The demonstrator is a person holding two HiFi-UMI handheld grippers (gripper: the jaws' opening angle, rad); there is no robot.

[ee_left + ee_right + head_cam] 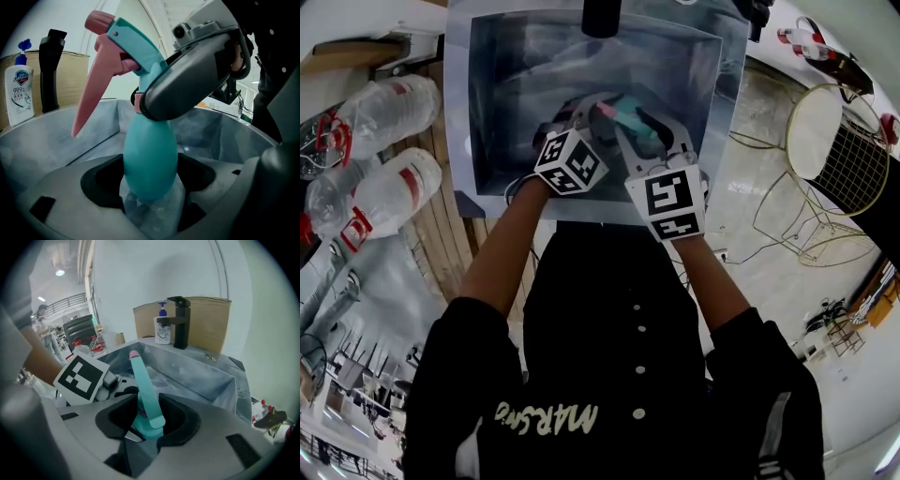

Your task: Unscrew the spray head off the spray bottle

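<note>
A teal spray bottle (150, 154) is held upright over a steel sink (497, 112). My left gripper (151, 180) is shut on its rounded body. The spray head (136, 44) is teal with a pink trigger (91, 98) and a pink nozzle tip. My right gripper (145, 420) is shut on the spray head (143, 385) at its neck; in the left gripper view its grey jaws wrap the collar just above the body. In the head view both marker cubes sit side by side at the sink's near edge, with the bottle (633, 127) between and beyond them.
A black faucet (180, 322) and a white soap pump bottle (162, 329) stand at the sink's back rim in front of a cardboard panel (206, 319). Clear plastic bottles (384, 187) lie to the left. A wire-frame stool (825, 150) stands to the right.
</note>
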